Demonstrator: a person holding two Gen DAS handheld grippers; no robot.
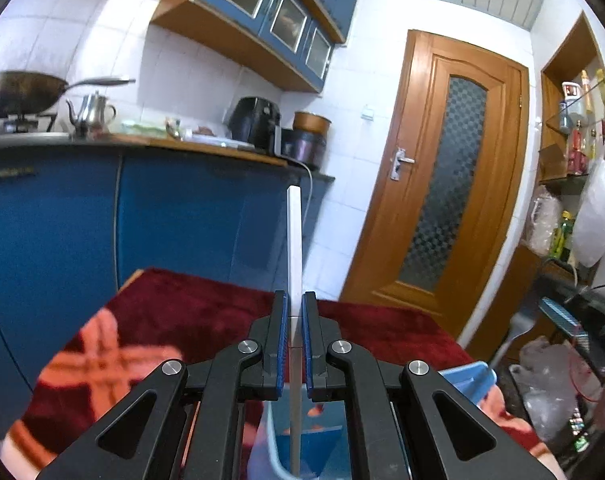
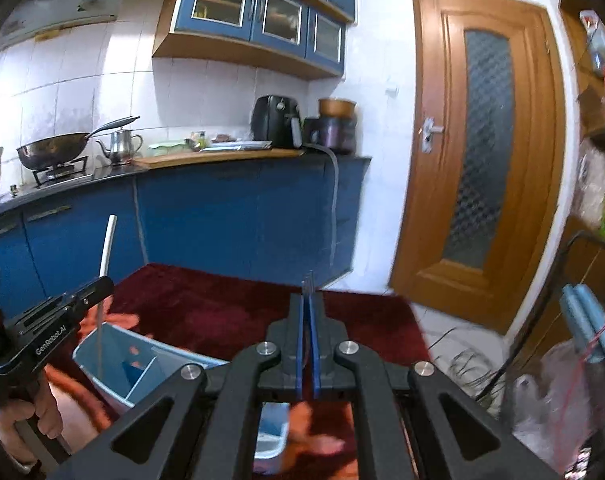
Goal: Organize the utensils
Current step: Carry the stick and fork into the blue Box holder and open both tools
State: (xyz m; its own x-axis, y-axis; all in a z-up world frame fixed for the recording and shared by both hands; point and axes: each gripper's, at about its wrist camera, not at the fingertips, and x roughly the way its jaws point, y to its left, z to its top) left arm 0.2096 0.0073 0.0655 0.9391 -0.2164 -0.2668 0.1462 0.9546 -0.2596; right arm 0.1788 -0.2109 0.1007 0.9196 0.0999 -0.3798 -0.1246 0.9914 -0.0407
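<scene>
My left gripper (image 1: 296, 304) is shut on a utensil with a long white handle (image 1: 294, 240) that stands upright above the pads. Its thin metal shaft runs down into a light blue divided container (image 1: 476, 374) on the red cloth. In the right wrist view, the left gripper (image 2: 100, 284), the white-handled utensil (image 2: 107, 246) and the blue container (image 2: 102, 364) sit at the lower left, with a hand on the grip. My right gripper (image 2: 307, 300) is shut on a thin metal utensil (image 2: 308, 280); only its tip shows above the pads, right of the container.
A dark red cloth with an orange pattern (image 2: 206, 308) covers the table. Behind it run blue cabinets and a counter holding a wok (image 2: 52, 150), a kettle (image 2: 120, 144) and a black air fryer (image 2: 274, 120). A wooden door (image 2: 482, 152) and cluttered shelves and bags are to the right.
</scene>
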